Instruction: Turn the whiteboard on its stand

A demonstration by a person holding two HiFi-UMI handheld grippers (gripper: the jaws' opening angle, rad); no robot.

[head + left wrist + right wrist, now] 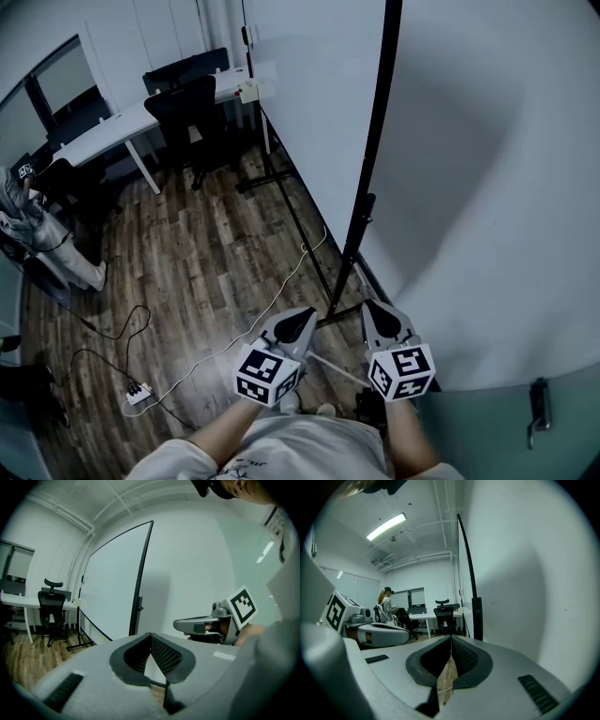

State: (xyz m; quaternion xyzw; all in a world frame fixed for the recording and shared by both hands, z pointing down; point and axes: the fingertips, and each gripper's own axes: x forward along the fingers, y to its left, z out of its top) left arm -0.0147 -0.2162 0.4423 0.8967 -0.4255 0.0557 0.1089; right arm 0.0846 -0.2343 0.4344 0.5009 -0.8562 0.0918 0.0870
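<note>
The whiteboard [314, 103] stands upright in a black frame, close to the white wall. Its near upright [375, 141] carries a clamp knob [368, 211] and runs down to the stand foot [337, 314] on the wood floor. In the left gripper view the whiteboard [115, 583] shows its white face; in the right gripper view I see it almost edge-on by its black upright [476, 613]. My left gripper [305, 319] [150, 637] is shut and empty, just left of the foot. My right gripper [375, 307] [451, 639] is shut and empty, just right of the upright, not touching it.
A white desk [112, 127] with black office chairs [183, 108] stands at the far left. A person [23, 220] is by the left wall. Cables and a power strip [138, 394] lie on the floor. A door handle [539, 403] is at the lower right.
</note>
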